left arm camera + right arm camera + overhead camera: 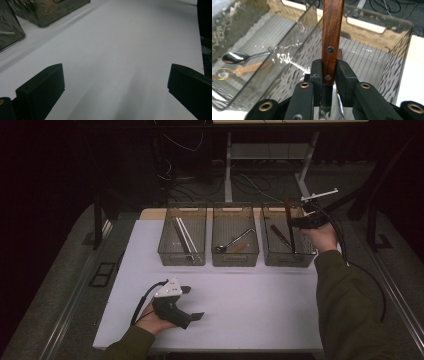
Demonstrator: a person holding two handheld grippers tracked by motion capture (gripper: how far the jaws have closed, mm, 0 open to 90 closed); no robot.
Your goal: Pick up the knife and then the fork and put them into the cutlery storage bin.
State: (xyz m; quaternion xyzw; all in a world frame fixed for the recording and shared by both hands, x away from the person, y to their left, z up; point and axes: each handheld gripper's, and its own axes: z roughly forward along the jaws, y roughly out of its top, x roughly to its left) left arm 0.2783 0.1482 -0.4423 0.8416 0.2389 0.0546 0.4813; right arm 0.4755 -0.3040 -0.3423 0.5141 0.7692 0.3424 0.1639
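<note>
My right gripper (pixel 294 223) (pixel 329 72) is shut on a knife (pixel 289 217) by its riveted brown wooden handle (pixel 332 32). The knife stands upright, handle up, its metal blade pointing down into the right clear bin (pixel 305 258) (pixel 397 62). Another wooden-handled knife (pixel 280 235) lies inside that bin. My left gripper (pixel 192 303) (pixel 116 75) rests low over the white tabletop (pixel 125 45) at the front left, jaws wide open with nothing between them.
Three clear bins stand in a row at the back of the table (pixel 260 305). The left bin (pixel 170 257) holds white sticks (pixel 184 238). In the middle bin (pixel 235 261), a metal spoon (pixel 234 241) (pixel 235 57) lies by a pale wooden utensil (pixel 249 68).
</note>
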